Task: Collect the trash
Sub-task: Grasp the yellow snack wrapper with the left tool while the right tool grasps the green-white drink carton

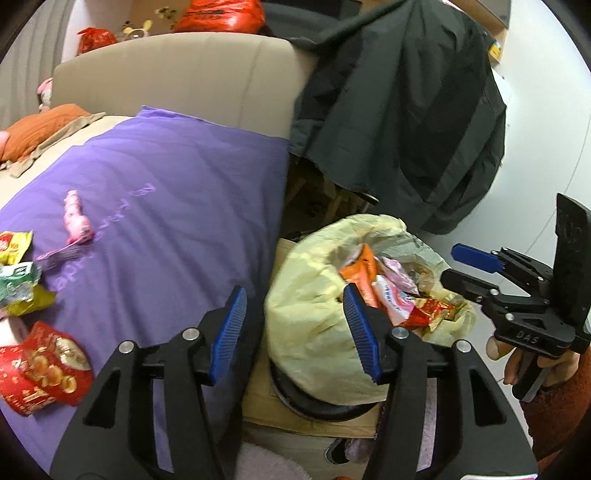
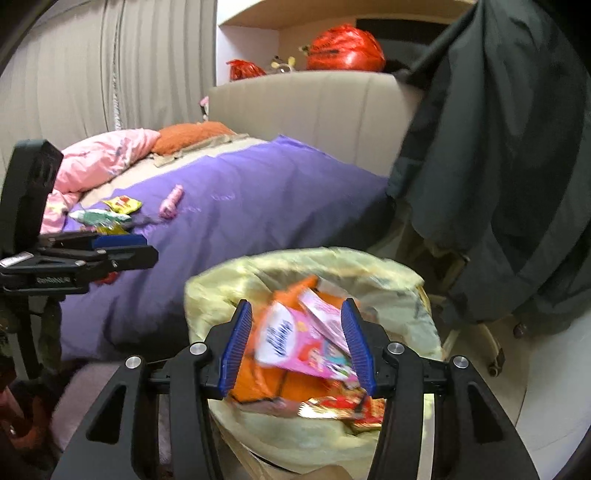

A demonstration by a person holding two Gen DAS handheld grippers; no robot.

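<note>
A bin lined with a pale yellow bag (image 1: 314,317) (image 2: 295,443) stands beside the bed, holding orange, pink and red wrappers. My left gripper (image 1: 295,328) (image 2: 122,247) is open and empty, straddling the bag's left rim and the purple duvet (image 1: 166,192). My right gripper (image 2: 299,343) (image 1: 458,266) is open above the bag; a blurred pink wrapper (image 2: 295,343) shows between its jaws, free of the pads. On the duvet lie a red wrapper (image 1: 44,369), a yellow packet (image 1: 14,245) (image 2: 123,204), a green wrapper (image 1: 18,280) and a pink item (image 1: 75,218) (image 2: 171,201).
A dark jacket (image 1: 406,110) hangs over a chair just behind the bin. The beige headboard (image 1: 184,74) carries red bags (image 1: 221,14) on the ledge behind it. An orange pillow (image 2: 192,134) and pink bedding (image 2: 99,158) lie further up the bed. Cardboard (image 1: 280,406) lies under the bin.
</note>
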